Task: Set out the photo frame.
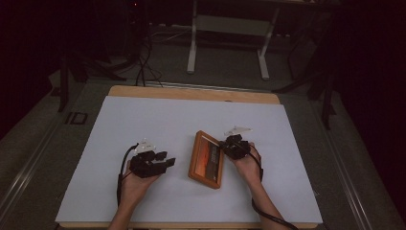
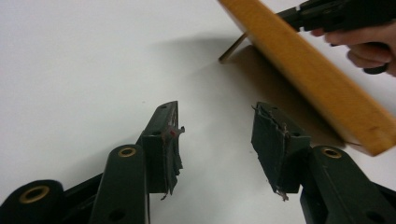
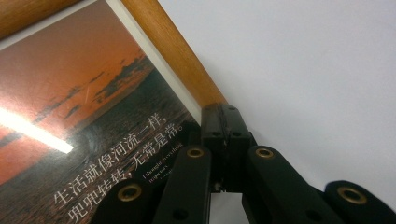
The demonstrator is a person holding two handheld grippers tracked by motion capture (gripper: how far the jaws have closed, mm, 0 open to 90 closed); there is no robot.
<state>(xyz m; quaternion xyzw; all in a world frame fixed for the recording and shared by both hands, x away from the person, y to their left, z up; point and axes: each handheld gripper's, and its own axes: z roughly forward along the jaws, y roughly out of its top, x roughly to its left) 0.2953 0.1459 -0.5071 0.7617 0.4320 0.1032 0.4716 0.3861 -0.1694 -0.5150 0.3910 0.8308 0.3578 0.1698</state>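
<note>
A wooden picture frame (image 1: pixel 206 160) with an orange sunset print and white lettering (image 3: pixel 93 116) lies near the middle of the white table cover. In the left gripper view the picture frame (image 2: pixel 308 70) is tilted up off the surface, with a thin stand leg (image 2: pixel 233 49) touching the table beneath it. My right gripper (image 1: pixel 224 146) is shut on the frame's right wooden edge (image 3: pixel 173 51), its jaws (image 3: pixel 225 116) pinching that rail. My left gripper (image 1: pixel 167 160) rests to the left of the frame, open with nothing between its pads (image 2: pixel 217 135).
A white sheet (image 1: pixel 143 120) covers the wooden table (image 1: pixel 191 92). Beyond the table, on the dark floor, stand the white legs of a desk (image 1: pixel 192 48) and some cables (image 1: pixel 143 67). The person's hand (image 2: pixel 369 42) holds the right gripper.
</note>
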